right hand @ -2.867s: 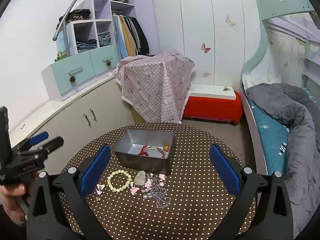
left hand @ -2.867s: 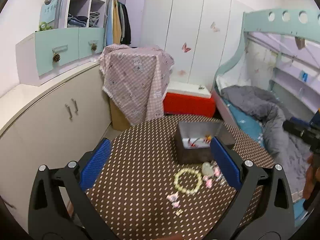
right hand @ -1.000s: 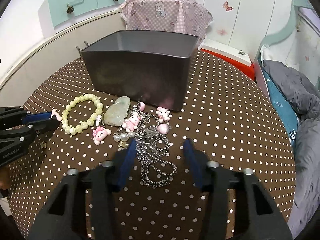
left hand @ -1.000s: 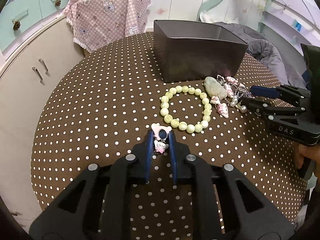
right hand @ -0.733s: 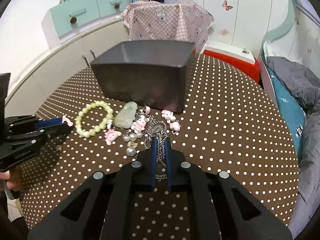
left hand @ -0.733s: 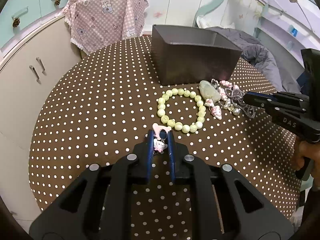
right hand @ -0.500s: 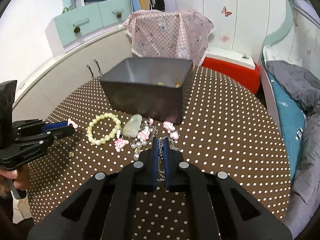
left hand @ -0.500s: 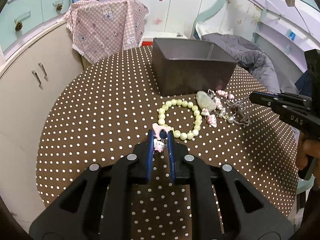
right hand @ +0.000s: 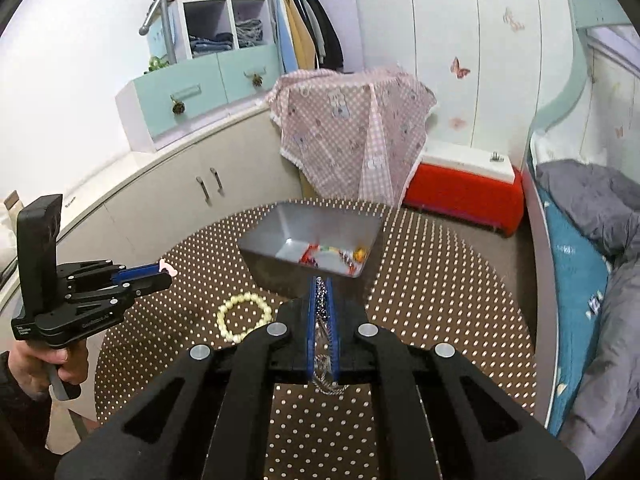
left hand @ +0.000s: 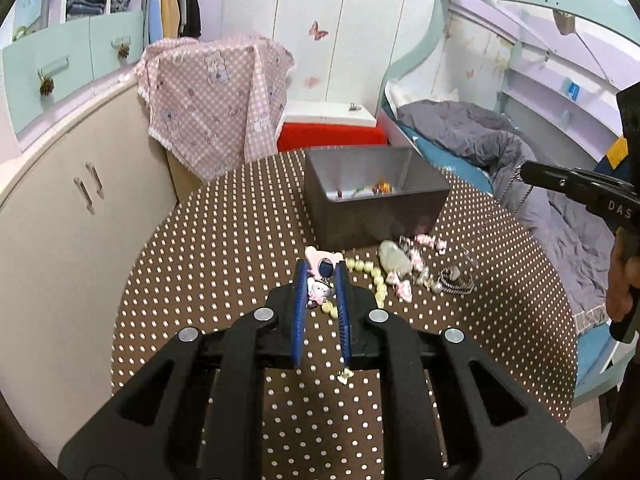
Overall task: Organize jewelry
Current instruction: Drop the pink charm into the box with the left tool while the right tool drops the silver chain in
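Grey box (right hand: pixel 276 246) lay at 12 o'clock from right gripper (right hand: pixel 321 286), nearer of two, clamped on silver chain (right hand: pixel 320 304). Left gripper (left hand: pixel 320 270) clamped on pink charm (left hand: pixel 320 258).

Brown white-dotted tablecloth (left hand: pixel 224 264), grey box (left hand: pixel 376 216) (pale-green bead bracelet (right hand: pixel 243 316))

1. A pink charm (left hand: pixel 322 264) is pinched between blue pads, clear of the table.
2. A silver chain (right hand: pixel 321 312) hangs clamped between the other pads.
3. A pale bead bracelet (right hand: pixel 244 316) lies flat beside the open grey box (right hand: pixel 276 236).
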A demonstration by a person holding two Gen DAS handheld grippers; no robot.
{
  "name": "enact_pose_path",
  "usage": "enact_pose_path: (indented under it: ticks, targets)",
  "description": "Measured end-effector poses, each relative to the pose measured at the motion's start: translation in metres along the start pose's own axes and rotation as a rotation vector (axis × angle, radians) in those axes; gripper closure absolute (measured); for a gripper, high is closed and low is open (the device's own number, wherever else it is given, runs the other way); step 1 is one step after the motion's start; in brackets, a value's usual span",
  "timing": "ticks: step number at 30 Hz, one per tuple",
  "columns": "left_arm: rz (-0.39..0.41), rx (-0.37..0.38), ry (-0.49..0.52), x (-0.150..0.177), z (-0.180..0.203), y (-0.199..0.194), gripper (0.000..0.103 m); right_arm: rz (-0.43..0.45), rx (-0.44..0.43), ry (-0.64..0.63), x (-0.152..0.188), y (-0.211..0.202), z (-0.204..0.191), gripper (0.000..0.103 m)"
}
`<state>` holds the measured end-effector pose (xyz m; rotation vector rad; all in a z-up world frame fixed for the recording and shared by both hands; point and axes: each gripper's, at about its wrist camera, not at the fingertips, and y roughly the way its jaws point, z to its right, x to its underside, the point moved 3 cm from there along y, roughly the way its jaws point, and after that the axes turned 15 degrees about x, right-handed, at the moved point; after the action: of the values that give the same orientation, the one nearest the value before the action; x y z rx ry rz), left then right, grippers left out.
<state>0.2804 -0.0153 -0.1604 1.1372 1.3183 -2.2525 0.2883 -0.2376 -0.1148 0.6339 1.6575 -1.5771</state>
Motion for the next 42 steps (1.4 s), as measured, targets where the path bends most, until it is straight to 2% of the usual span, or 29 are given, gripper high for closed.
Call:
enact_pose_path:
  ticks: [5,11,20,24,29,33,35,36,37,38,40,42]
  targets:
    - [0.024,0.012,0.019,-0.01,0.005,-0.007,0.089,0.036,-0.004,-0.009,-0.012,-0.013,-0.001,0.099]
    - [0.074,0.036,0.058,-0.031,0.017,-0.018,0.089,0.153,-0.004,-0.043,-0.051,-0.05,-0.004,0.099]
    - [0.182,0.052,0.127,-0.093,0.033,-0.038,0.089,0.316,0.018,-0.088,-0.118,-0.09,-0.003,0.099]
    - [0.194,0.077,0.127,-0.117,0.033,-0.034,0.089,0.363,0.023,-0.094,-0.153,-0.096,0.0,0.099]
    - [0.177,0.101,0.126,-0.138,0.034,-0.017,0.089,0.36,0.012,-0.086,-0.176,-0.081,0.004,0.099]
    - [0.121,0.104,0.098,-0.144,0.029,0.013,0.088,0.273,-0.005,-0.054,-0.167,-0.041,0.009,0.099]
    - [0.09,0.092,0.084,-0.142,0.023,0.03,0.082,0.213,-0.015,-0.026,-0.155,-0.016,0.011,0.098]
    - [0.078,0.084,0.071,-0.139,0.018,0.039,0.053,0.172,-0.015,-0.012,-0.147,0.0,0.012,0.094]
    - [0.075,0.065,0.059,-0.137,0.014,0.043,0.01,0.137,-0.005,-0.005,-0.14,0.014,0.014,0.085]
    - [0.101,0.025,0.051,-0.134,0.01,0.045,0.007,0.109,0.005,0.005,-0.134,0.024,0.015,0.078]
    - [0.1,0.01,0.043,-0.13,0.006,0.046,0.007,0.069,0.019,0.041,-0.122,0.039,0.021,0.029]
    - [0.103,-0.008,0.022,-0.126,-0.001,0.044,0.007,0.063,0.023,0.074,-0.112,0.044,0.026,0.017]
